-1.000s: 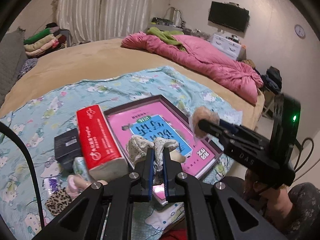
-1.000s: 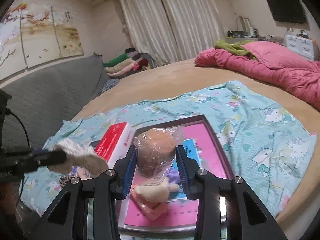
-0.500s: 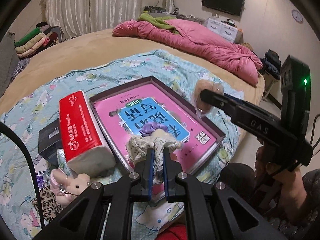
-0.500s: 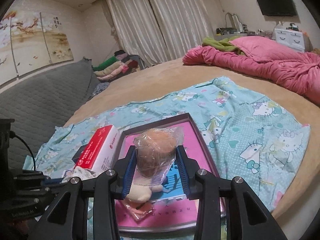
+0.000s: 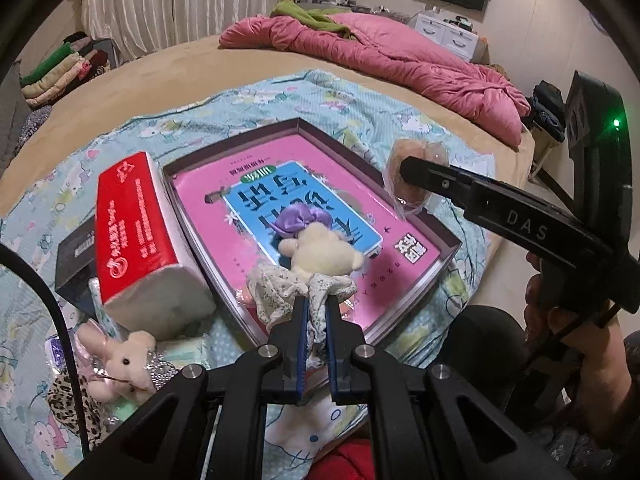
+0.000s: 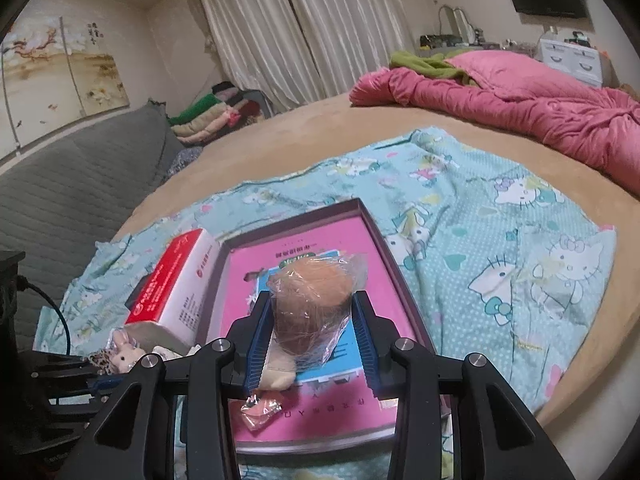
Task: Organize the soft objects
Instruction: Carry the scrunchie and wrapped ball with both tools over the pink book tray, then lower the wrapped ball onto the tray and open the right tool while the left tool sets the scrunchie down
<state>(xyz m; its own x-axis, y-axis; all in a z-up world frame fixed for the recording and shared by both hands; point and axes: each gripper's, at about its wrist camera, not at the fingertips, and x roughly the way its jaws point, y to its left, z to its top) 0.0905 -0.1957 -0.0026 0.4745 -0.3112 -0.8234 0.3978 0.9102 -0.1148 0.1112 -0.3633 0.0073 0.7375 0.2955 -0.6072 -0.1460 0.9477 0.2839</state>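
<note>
Left claw (image 5: 316,308) pinches a limp lacy cloth (image 5: 280,284). Right claw (image 6: 312,324) clamps a round tan plush in crinkly plastic (image 6: 314,294) above the flat pink tray (image 6: 408,292).

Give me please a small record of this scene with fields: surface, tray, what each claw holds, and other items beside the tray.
surface: bed with a teal cartoon blanket
tray: shallow box with pink printed bottom, on the blanket
left claw: shut on lacy floral cloth, low over the tray's near edge
right claw: shut on plastic-wrapped plush, above the tray
in tray: cream plush with purple bow
beside tray: red tissue pack, pink bunny plush
</note>
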